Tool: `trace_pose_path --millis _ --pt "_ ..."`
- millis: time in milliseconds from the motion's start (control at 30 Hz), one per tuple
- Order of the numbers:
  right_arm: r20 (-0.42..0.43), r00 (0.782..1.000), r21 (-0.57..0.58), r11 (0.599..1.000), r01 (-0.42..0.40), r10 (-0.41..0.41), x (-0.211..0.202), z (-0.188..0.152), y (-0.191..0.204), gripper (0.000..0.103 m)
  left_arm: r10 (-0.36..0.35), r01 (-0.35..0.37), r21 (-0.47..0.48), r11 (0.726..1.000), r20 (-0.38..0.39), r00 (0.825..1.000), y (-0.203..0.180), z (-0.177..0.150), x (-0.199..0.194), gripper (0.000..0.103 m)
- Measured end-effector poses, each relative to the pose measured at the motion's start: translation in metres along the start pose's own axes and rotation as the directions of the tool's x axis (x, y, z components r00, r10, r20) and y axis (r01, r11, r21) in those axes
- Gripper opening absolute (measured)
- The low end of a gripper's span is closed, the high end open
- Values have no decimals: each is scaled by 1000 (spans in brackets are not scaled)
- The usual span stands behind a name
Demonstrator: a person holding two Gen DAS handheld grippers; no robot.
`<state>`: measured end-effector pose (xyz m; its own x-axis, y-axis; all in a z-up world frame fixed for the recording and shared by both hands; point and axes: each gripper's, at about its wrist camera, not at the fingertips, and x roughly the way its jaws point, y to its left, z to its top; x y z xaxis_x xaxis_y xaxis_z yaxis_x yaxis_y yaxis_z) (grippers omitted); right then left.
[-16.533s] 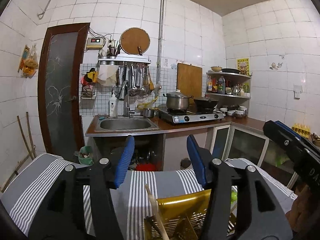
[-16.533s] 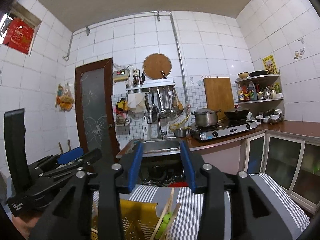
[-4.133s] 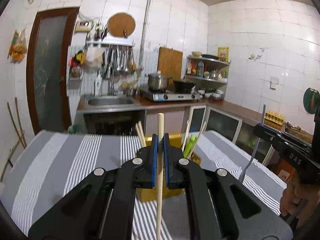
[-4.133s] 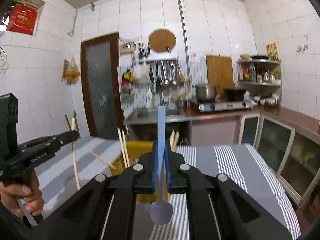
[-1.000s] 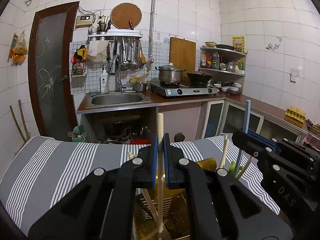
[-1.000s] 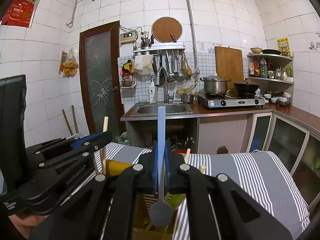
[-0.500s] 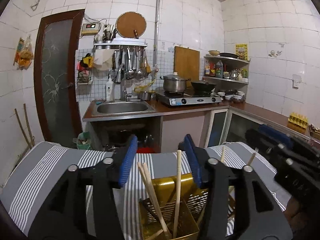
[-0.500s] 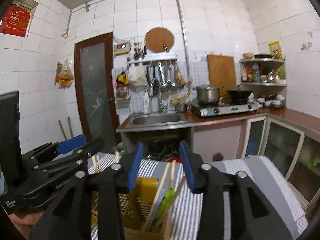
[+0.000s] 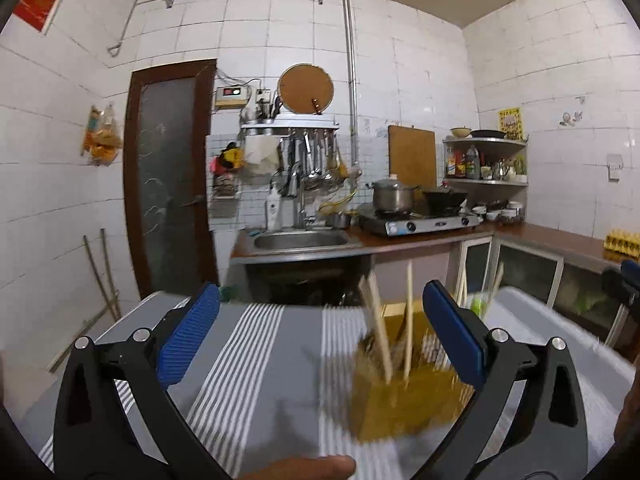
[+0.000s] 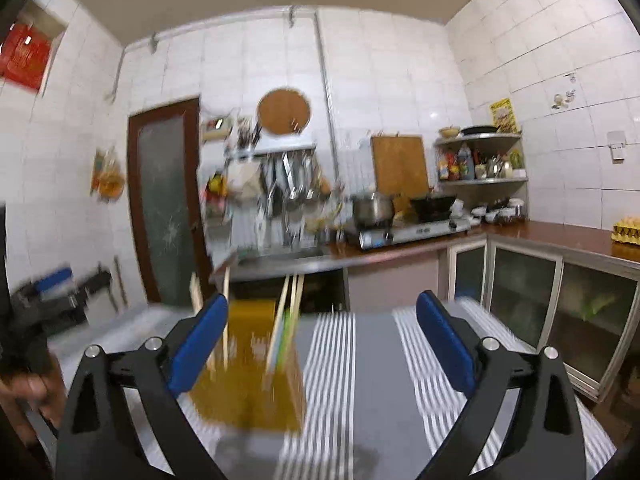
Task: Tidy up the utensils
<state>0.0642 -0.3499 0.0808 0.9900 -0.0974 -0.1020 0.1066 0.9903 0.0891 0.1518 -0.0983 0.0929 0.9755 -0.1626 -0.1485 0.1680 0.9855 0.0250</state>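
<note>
A yellow utensil basket (image 9: 404,396) stands on the grey striped tablecloth (image 9: 264,360), blurred by motion. Wooden chopsticks (image 9: 378,328) and a green utensil (image 9: 478,304) stand upright in it. My left gripper (image 9: 320,336) is open and empty, with the basket low between its jaws toward the right one. In the right wrist view the basket (image 10: 248,384) sits left of centre with chopsticks (image 10: 286,320) sticking up. My right gripper (image 10: 322,340) is open and empty above the cloth (image 10: 372,364). The left gripper (image 10: 52,292) shows at that view's left edge.
A sink counter (image 9: 300,242), a stove with a pot (image 9: 390,196) and a wok stand behind the table. Glass-fronted cabinets (image 9: 524,268) run along the right. A dark door (image 9: 168,176) is at the back left. An egg tray (image 10: 626,232) sits on the right counter.
Both grippers let go of their utensils, the chopstick and the blue-handled spoon, into the basket and opened wide. Both have since pulled back and apart, so the basket sits off-centre in each view.
</note>
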Motion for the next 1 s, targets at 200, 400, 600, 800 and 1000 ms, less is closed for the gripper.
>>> trace_pose_path --millis 200,400,600,800,1000 --pt "-60 997 -126 991 36 -44 -34 -73 29 93 60 -61 -18 998 -79 995 37 -75 -46 98" --pt "-33 999 -122 992 24 -28 -68 -98 31 93 104 -107 -30 994 -87 991 48 -117 -78 98" --pt "5 999 -94 995 34 -33 -77 -106 24 97 131 -131 6 991 -25 991 37 -119 -87 98" --pt "-42 999 -98 995 9 -14 -71 -110 23 98 170 -172 -26 985 -80 982 43 -125 -81 98" --pt "3 999 -30 999 43 -42 -82 -110 11 98 177 -176 48 983 -37 983 30 -124 -87 98"
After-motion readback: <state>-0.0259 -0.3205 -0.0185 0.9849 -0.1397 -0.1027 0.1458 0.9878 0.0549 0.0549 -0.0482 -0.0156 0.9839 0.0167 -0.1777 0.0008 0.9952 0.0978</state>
